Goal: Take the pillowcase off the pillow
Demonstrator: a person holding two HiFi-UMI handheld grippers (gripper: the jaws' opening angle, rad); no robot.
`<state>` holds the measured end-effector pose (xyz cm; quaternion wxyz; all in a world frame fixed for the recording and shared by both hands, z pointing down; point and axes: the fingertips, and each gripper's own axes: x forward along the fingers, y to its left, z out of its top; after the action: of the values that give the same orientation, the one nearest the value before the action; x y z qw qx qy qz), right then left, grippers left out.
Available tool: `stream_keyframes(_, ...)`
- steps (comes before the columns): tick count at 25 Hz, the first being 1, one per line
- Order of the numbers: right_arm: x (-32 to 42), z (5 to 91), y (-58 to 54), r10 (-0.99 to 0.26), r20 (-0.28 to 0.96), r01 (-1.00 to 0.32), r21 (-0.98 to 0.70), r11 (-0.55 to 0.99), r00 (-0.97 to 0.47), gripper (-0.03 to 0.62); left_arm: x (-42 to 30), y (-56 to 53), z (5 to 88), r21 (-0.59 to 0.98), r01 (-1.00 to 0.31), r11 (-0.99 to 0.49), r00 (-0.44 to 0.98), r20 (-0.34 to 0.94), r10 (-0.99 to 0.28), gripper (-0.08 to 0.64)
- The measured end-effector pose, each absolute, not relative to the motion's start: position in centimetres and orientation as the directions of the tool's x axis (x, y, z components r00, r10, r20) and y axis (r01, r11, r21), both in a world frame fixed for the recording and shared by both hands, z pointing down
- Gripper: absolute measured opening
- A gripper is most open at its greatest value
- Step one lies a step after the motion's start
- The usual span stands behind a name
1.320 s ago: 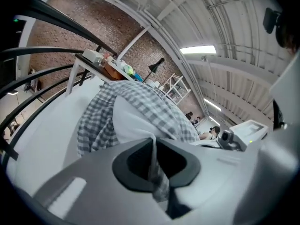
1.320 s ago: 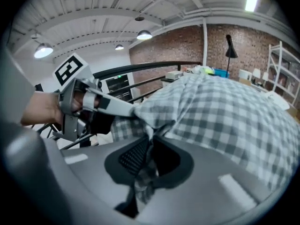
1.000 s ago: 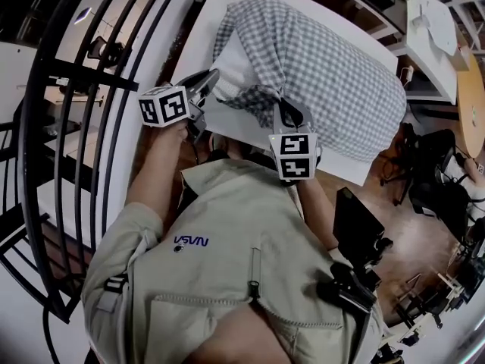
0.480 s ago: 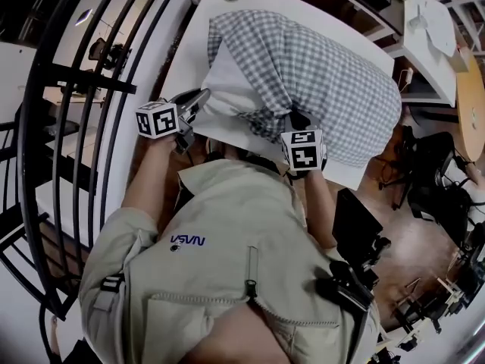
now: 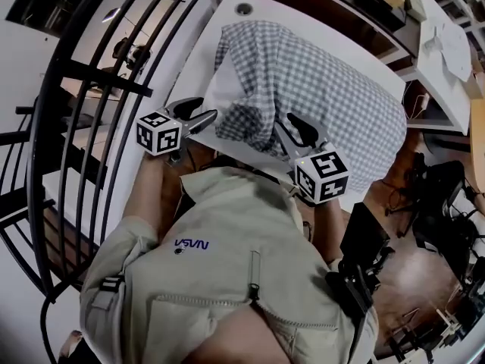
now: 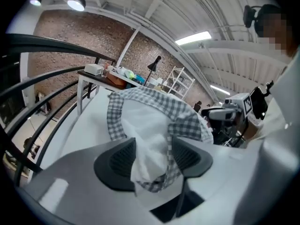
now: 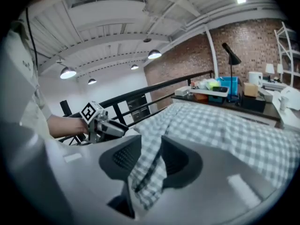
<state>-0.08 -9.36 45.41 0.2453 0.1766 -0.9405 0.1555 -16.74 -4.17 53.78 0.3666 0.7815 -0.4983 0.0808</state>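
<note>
My left gripper (image 6: 152, 149) has just been opening, jaws wide around the pillow (image 6: 149, 123) and checked pillowcase (image 6: 187, 116) (bunched together). The right gripper (image 7: 149, 157) did likewise, with only pillowcase between its jaws.

Checked pillowcase (image 5: 326, 89) partly off white pillow (image 5: 226, 89)

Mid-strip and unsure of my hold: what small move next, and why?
Probably slide the right gripper deeper along the case and close again. Both pairs of jaws have just been opening: case cloth hangs loose in the right, pillow and case in the left gripper, and most of the pillow is covered.
</note>
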Motion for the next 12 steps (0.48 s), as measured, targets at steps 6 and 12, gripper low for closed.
stream_keyframes(6,-4.5,42.7,-14.2,-0.373,0.48,-0.474,-0.103,0.875,-0.794,0.133,-22.0,-6.3,52.6,0.447,-0.871,-0.203,0.424,0.476,-0.77,0.239)
stream_keyframes(12,-11.3,43.5,-20.6,-0.432,0.544,-0.509,0.01,0.861,-0.72,0.183,-21.3,-16.3,54.2,0.473,-0.83,-0.294,0.517,0.455,-0.725,0.297)
